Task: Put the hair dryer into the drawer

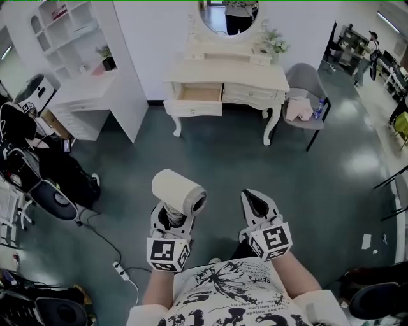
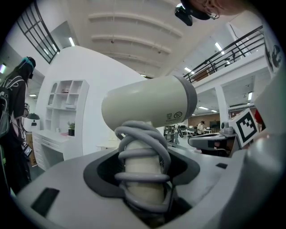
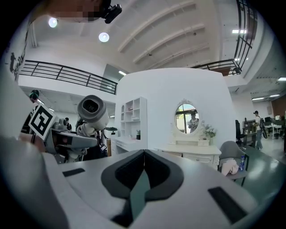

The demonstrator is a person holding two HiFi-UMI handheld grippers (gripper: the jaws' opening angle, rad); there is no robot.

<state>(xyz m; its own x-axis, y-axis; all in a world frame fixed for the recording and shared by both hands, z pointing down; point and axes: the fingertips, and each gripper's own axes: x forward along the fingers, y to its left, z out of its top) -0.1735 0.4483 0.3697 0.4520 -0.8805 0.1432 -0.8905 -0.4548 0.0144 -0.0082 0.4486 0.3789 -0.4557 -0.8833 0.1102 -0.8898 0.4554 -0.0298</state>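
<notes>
One gripper, left, snug around hair dryer

The hair dryer has its handle's lower end hidden deep inside the left gripper.

Place: staged bedroom set inside a big lab/studio hall, not a real home.
Set: white dressing table w/ oval mirror, drawer open, shelf unit + chair stood vs. free-standing white wall.
Hall: high ceiling w/ strip lights, mezzanine railing, racks beyond.
Floor: dark, glossy; cable + black bags lay at edge.
</notes>
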